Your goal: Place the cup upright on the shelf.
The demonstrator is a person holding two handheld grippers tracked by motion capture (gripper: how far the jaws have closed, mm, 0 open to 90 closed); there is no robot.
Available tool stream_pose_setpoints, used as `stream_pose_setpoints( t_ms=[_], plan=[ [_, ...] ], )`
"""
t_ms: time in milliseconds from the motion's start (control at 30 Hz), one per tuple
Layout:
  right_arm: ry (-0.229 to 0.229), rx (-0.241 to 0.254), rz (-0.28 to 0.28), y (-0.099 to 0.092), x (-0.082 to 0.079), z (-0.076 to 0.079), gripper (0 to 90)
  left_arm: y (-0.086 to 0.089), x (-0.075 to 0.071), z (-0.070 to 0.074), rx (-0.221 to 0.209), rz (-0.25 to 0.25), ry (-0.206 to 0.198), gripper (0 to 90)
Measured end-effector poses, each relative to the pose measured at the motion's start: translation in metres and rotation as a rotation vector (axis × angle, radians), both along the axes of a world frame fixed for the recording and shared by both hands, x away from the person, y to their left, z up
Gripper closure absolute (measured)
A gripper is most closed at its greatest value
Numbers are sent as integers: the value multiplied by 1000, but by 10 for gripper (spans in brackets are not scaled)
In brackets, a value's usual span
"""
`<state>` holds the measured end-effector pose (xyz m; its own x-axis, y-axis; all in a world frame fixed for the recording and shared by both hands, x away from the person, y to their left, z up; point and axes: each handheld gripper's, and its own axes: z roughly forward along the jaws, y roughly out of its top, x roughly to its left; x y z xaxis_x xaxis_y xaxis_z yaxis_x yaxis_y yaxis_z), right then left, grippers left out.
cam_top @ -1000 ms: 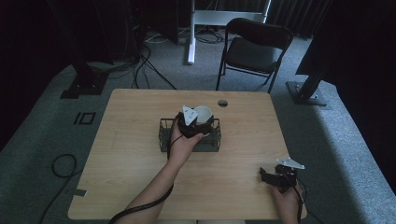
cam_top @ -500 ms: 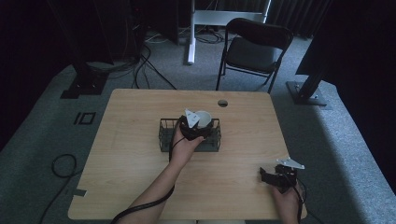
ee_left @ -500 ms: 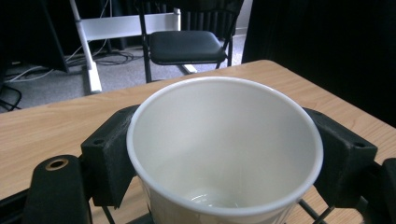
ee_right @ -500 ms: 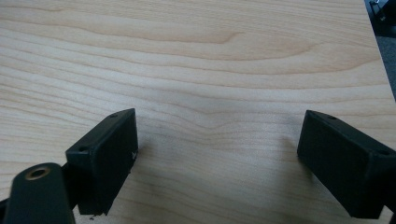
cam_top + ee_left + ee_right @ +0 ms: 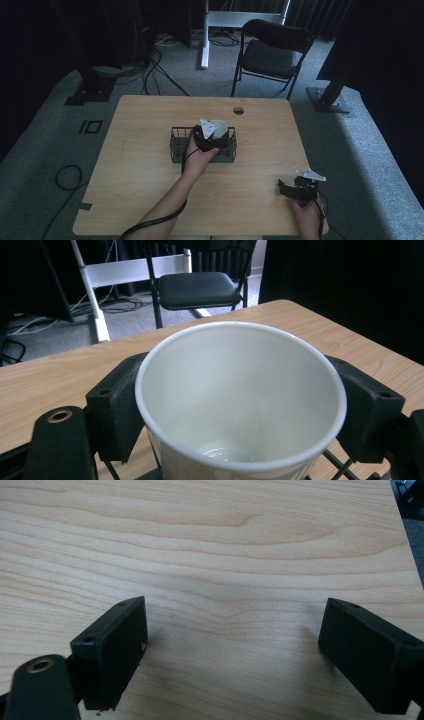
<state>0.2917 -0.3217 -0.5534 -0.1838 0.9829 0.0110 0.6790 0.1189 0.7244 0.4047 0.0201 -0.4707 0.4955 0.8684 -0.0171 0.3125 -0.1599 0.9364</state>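
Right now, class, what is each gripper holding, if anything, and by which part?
The left gripper holds a white paper cup by its sides just below the rim, over the wire basket. The right gripper is open and holds nothing.

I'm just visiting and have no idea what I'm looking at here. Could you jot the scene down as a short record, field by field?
Setting: wooden table in a dim room, black folding chair behind it
Who: a person holding a two-jaw gripper in each hand
Left gripper: jaws closed on a white cup, over a black wire basket
Cup: upright, looks empty
Right gripper: jaws apart, holding nothing, low over bare table near the person's right corner
Other detail: small round hole in the tabletop's far edge
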Motion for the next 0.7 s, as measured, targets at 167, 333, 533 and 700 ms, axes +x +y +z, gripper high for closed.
stream_pose_setpoints(
  t_ms=[167,333,533,700],
  plan=[
    [0,0,0,0,0,0,118,-1,0,3,1,-18,10,144],
    [0,1,-1,0,0,0,118,-1,-3,8,20,-34,13,97],
    [0,0,0,0,0,0,118,8,-7,9,19,-25,20,97],
    [0,0,0,0,0,0,118,15,-11,11,16,-32,26,97]
  ],
)
